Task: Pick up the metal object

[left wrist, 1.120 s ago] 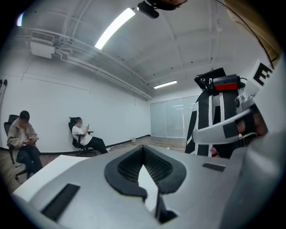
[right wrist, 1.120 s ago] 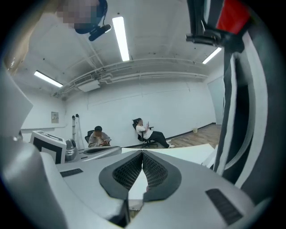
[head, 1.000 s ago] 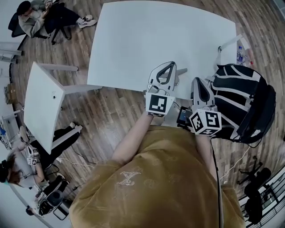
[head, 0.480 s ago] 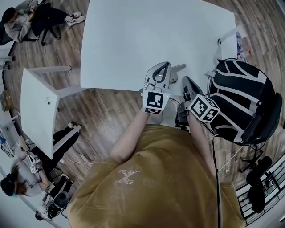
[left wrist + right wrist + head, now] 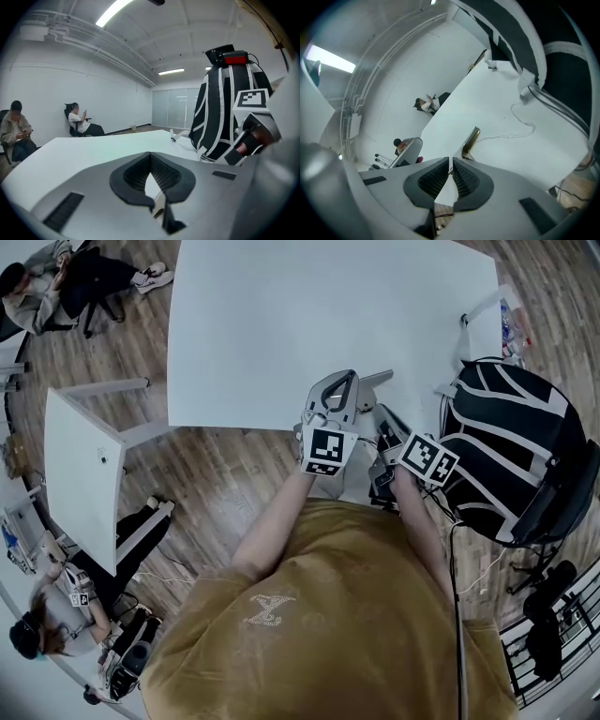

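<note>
The metal object (image 5: 376, 381) is a small grey angled strip lying near the front edge of the white table (image 5: 309, 306). My left gripper (image 5: 352, 377) rests over that edge with its tips just left of the strip. Its jaws are shut with nothing between the tips (image 5: 150, 154), and a bit of metal (image 5: 159, 206) shows through the gap behind the pads. My right gripper (image 5: 384, 412) is lower right, below the strip. In the right gripper view the strip (image 5: 469, 139) rises just past the shut tips (image 5: 450, 161), not held.
A black-and-white backpack (image 5: 511, 446) stands against the table's right front corner, close to my right gripper, and fills the right of the left gripper view (image 5: 225, 108). A thin white cord (image 5: 513, 123) lies on the table. A small white side table (image 5: 84, 474) stands to the left.
My right gripper has moved up and left, closer to the left gripper and the table edge, and its marker cube has turned. The left gripper has hardly moved.
</note>
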A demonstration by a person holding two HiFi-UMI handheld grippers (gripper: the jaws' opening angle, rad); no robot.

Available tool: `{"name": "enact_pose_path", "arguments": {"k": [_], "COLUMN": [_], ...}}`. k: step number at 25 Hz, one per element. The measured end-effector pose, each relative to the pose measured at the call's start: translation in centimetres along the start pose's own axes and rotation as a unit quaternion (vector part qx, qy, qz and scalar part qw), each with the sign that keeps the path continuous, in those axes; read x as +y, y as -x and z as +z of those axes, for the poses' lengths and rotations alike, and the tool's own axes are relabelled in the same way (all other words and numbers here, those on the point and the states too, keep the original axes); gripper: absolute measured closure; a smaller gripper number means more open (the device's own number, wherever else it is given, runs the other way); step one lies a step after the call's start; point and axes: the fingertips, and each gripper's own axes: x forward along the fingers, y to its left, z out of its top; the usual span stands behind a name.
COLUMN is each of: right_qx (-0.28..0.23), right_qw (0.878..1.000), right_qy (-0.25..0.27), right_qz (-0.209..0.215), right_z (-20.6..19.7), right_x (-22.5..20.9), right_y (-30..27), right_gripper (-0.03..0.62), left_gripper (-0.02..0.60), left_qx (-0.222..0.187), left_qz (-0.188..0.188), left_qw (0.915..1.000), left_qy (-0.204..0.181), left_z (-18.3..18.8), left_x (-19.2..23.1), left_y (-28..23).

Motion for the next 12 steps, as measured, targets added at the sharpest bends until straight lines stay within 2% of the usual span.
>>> {"name": "enact_pose_path", "arguments": {"k": [4, 8, 12], "right_qx": [0.019, 0.029, 0.036], "right_qw": [1.0, 0.997, 0.992], "right_qy": [-0.012, -0.068, -0.116], "right_qz": [-0.005, 0.019, 0.021], "right_z": [-1.4, -1.9, -2.3], "right_x": [-0.1, 0.3, -0.2], "right_y": [-0.6, -1.2, -1.6], "right_gripper": [0.577, 0.52, 0.513], "left_gripper": [0.575, 0.575, 0.575], "left_qx": [0.008, 0.016, 0.021], "left_qz": [-0.003, -0.005, -0.004], "left_qw": [1.0, 0.9999, 0.9997], "left_qy": [0.001, 0.005, 0.008], "left_z": [-0.7, -1.5, -2.1], "left_x": [-0.1, -0.3, -0.2], "left_y": [0.0, -0.1, -0.1]}}
